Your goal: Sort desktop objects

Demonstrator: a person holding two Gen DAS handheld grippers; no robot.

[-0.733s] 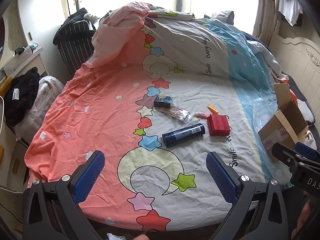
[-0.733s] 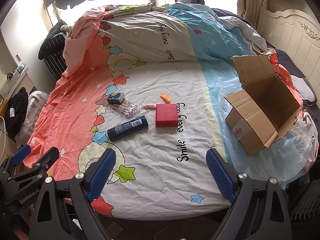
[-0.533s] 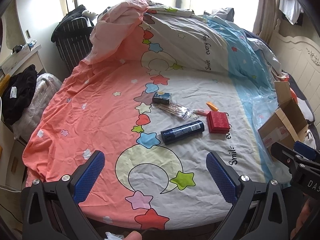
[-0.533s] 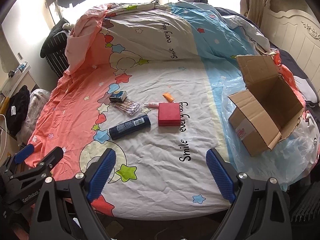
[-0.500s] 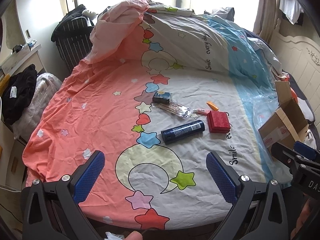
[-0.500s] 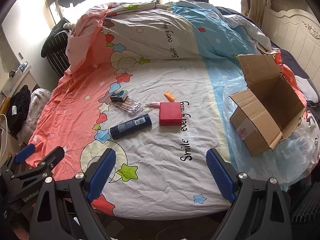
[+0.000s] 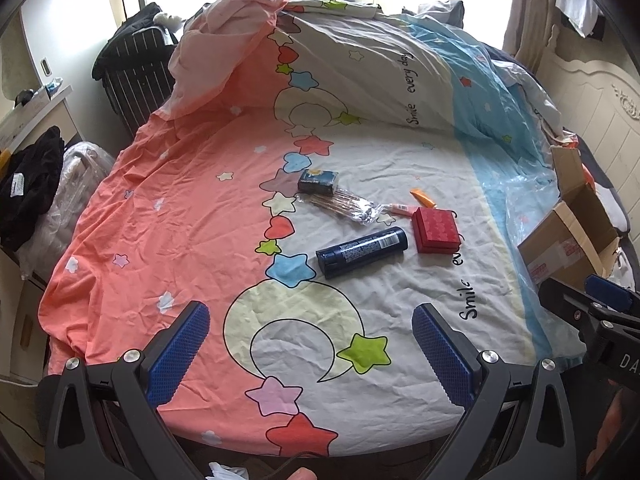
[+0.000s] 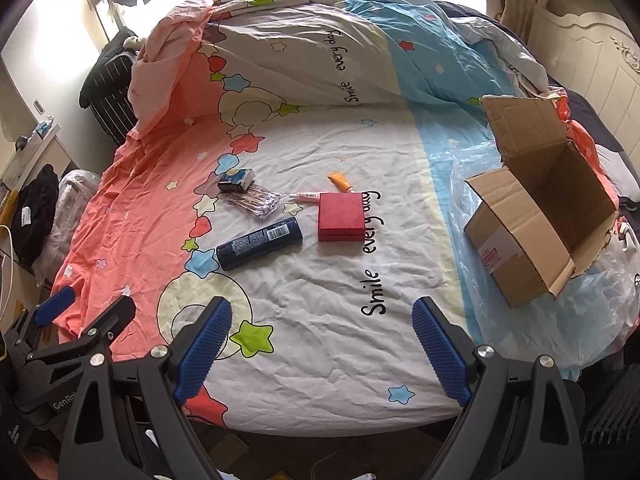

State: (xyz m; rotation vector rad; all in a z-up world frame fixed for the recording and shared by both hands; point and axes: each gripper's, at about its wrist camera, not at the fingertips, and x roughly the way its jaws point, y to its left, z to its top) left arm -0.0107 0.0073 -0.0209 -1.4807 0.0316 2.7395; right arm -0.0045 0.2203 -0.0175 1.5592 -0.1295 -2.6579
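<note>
Both tongs [image 7: 310,350] [image 8: 322,346] agape over bedsheet [image 8: 320,288] edge, objects well beyond.

Wrinkled matt cloth bedsheet [image 8: 320,280] is lying under a glossy blue bottle [image 8: 259,243], crinkly clear plastic sheet [image 8: 472,184] and a matt cardboard box [image 8: 516,248].

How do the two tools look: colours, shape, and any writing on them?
Both tools have black angular frames, silver screws and two fingers faced with dark blue textured pads. The left tool carries white lettering that begins "GenRo", seen from the right wrist; the right tool shows "DA". No sleeves are visible.
</note>
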